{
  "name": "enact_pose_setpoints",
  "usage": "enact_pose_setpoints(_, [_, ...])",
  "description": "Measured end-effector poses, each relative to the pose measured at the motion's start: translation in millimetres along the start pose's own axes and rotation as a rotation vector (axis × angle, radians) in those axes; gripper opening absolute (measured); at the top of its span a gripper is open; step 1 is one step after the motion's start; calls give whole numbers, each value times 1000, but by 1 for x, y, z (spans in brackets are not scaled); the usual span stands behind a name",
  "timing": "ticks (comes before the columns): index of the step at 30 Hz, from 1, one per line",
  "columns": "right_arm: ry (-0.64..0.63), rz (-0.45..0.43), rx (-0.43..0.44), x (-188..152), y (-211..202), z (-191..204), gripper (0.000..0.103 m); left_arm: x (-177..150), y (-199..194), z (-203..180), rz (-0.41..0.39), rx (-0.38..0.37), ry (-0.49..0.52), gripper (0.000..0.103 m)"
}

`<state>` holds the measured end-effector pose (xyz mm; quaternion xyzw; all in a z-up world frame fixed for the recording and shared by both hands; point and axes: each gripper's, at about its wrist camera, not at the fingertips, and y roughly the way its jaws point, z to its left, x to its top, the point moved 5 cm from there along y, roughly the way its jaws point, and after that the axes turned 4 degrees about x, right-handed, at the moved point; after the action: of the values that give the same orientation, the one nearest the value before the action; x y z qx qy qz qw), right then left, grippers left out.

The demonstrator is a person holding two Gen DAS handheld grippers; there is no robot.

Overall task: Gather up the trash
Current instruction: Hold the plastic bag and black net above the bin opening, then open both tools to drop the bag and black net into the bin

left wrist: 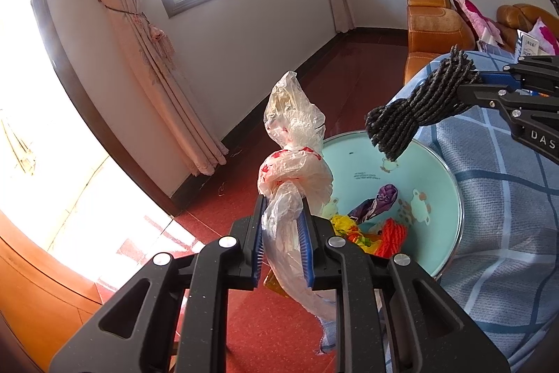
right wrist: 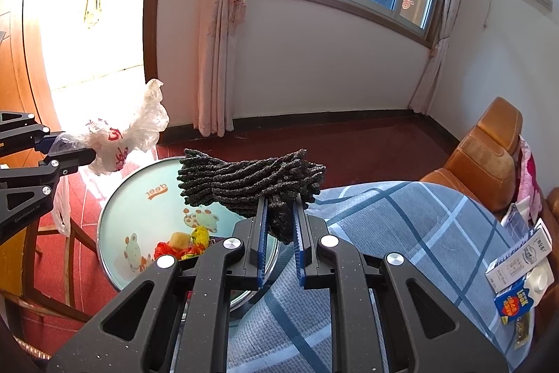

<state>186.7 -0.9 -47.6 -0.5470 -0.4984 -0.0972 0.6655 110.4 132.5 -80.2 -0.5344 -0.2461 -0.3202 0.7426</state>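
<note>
My left gripper (left wrist: pixel 282 215) is shut on a knotted clear plastic bag (left wrist: pixel 297 142) with red print, held in the air left of a round light-blue basin (left wrist: pixel 433 184). The bag also shows in the right wrist view (right wrist: pixel 122 135). My right gripper (right wrist: pixel 281 215) is shut on a dark grey bundle of yarn (right wrist: pixel 251 180), held above the basin's (right wrist: pixel 146 219) far edge. The bundle also shows in the left wrist view (left wrist: pixel 419 107). In the basin lie orange yarn (left wrist: pixel 393 235), yellow wrappers (left wrist: pixel 344 224) and a purple bag (left wrist: pixel 379 201).
A blue plaid cloth (right wrist: pixel 401 250) covers a surface to the right of the basin. Small cartons (right wrist: pixel 520 271) lie on its right edge. An orange leather sofa (right wrist: pixel 489 156) stands behind. The floor (right wrist: pixel 314 142) is red. A curtain (right wrist: pixel 216 58) hangs by the wall.
</note>
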Motion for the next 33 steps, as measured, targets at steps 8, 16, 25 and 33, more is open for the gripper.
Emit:
enact_pose_setpoints(8, [28, -19, -6, -5, -2, -8, 48, 1, -8, -1, -27, -7, -18, 60])
enact_pose_setpoints(16, [88, -90, -47, -15, -50, -22, 56, 5, -49, 5, -122, -14, -75, 83])
enact_pose_setpoints(25, [109, -169, -86, -21, -97, -19, 58, 13, -82, 9, -195, -17, -104, 91])
enact_pose_setpoints(33, [124, -187, -100, -25, -107, -21, 58, 15, -91, 12, -223, -12, -125, 96])
